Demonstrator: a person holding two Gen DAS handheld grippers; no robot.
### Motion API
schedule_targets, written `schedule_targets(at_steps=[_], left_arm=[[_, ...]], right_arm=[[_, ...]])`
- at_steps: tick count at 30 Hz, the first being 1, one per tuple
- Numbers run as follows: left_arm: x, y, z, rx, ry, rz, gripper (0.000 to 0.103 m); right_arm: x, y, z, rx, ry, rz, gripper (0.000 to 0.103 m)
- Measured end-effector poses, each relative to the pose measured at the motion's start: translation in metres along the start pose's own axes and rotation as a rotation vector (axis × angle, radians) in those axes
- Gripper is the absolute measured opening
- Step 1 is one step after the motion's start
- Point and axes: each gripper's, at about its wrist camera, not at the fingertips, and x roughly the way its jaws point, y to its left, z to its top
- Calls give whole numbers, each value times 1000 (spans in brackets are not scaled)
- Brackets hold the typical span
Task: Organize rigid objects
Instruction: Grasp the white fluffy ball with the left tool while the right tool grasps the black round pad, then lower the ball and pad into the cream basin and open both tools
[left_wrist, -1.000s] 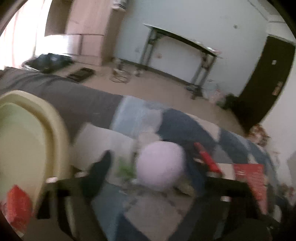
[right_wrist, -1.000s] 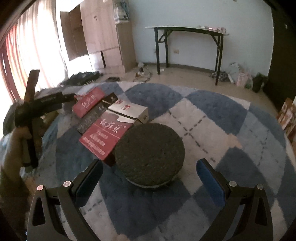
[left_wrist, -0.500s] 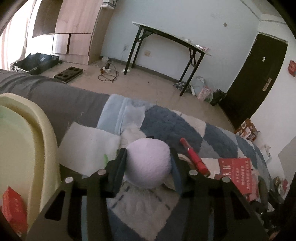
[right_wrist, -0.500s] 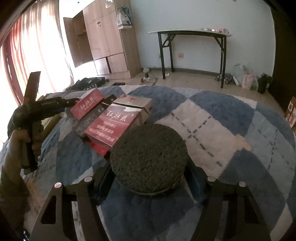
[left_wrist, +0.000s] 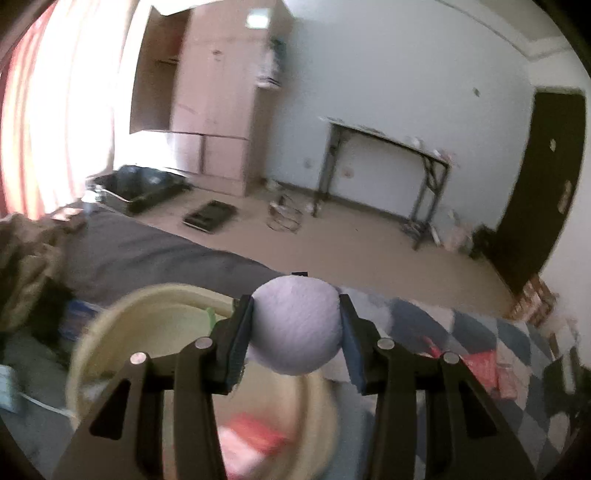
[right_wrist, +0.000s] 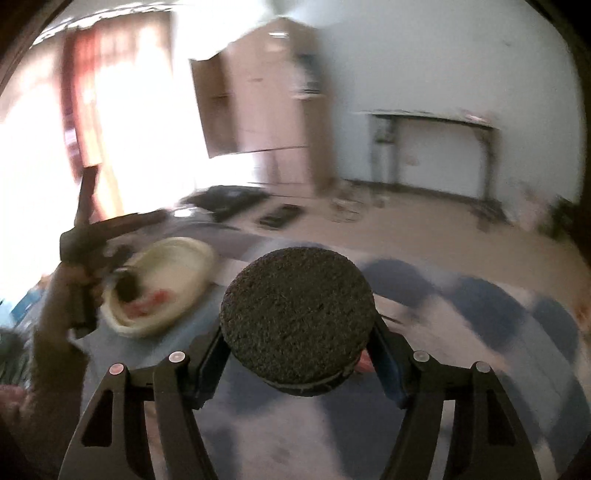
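Now the left gripper (left_wrist: 296, 326) has its jaws pinching a pale lilac ball (left_wrist: 295, 325), held in the air above the cream basin (left_wrist: 110, 317), which has something red and blurred inside. Over on the other side, the right gripper (right_wrist: 297, 341) has its jaws clamped on a dark grainy round disc (right_wrist: 297, 321), up off the blue-and-white checked blanket (right_wrist: 480, 332).

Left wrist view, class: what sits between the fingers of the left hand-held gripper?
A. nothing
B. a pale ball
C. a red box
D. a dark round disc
B: the pale ball is pinched between the pads of the left hand-held gripper, raised over the cream basin.
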Motion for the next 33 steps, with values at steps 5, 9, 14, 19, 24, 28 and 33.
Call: schedule_targets(at_steps=[5, 9, 14, 19, 24, 28, 33], left_arm=[[19, 63, -1, -47, 53, 77, 47], [45, 106, -17, -141, 129, 85, 47], [81, 115, -34, -161, 251, 137, 47], [93, 114, -43, -149, 302, 156, 47], [103, 114, -48, -130, 329, 181, 48], [106, 110, -48, -108, 332, 194, 50], [102, 117, -44, -156, 335, 156, 60]], right_arm=[[85, 88, 21, -85, 52, 189, 69], [164, 147, 36, -184, 132, 246, 69], [244, 178, 53, -240, 261, 259, 69], [286, 201, 52, -312, 348, 238, 69], [306, 211, 59, -312, 378, 227, 69], [324, 221, 55, -342, 402, 184, 69], [331, 230, 51, -341, 408, 168, 71]])
